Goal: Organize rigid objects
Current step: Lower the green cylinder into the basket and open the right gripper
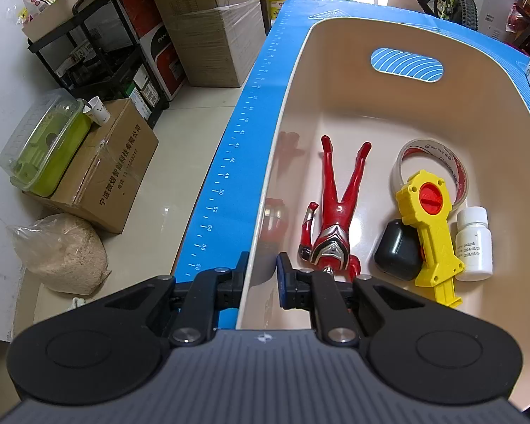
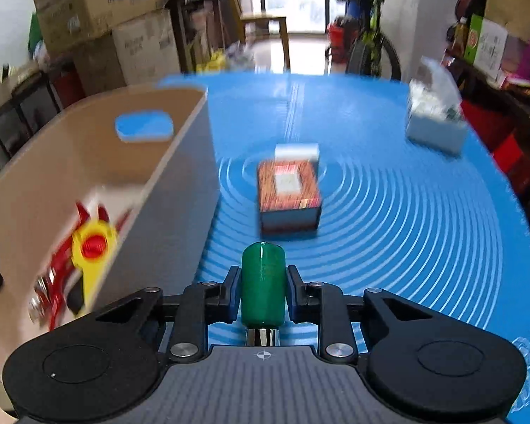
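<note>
Left claw clenched on the near wall of the smooth beige plastic bin. Inside lie a glossy red figure, clear tape ring, yellow plastic tool, black rounded case and white bottle. Right claw grasps a green cylinder, metal end cut off below, above the ribbed blue tabletop. The box ahead is blurred.

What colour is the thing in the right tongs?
Green, with a shiny metal end; the cylinder shows best in the right wrist view, clamped between the right tongs.
</note>
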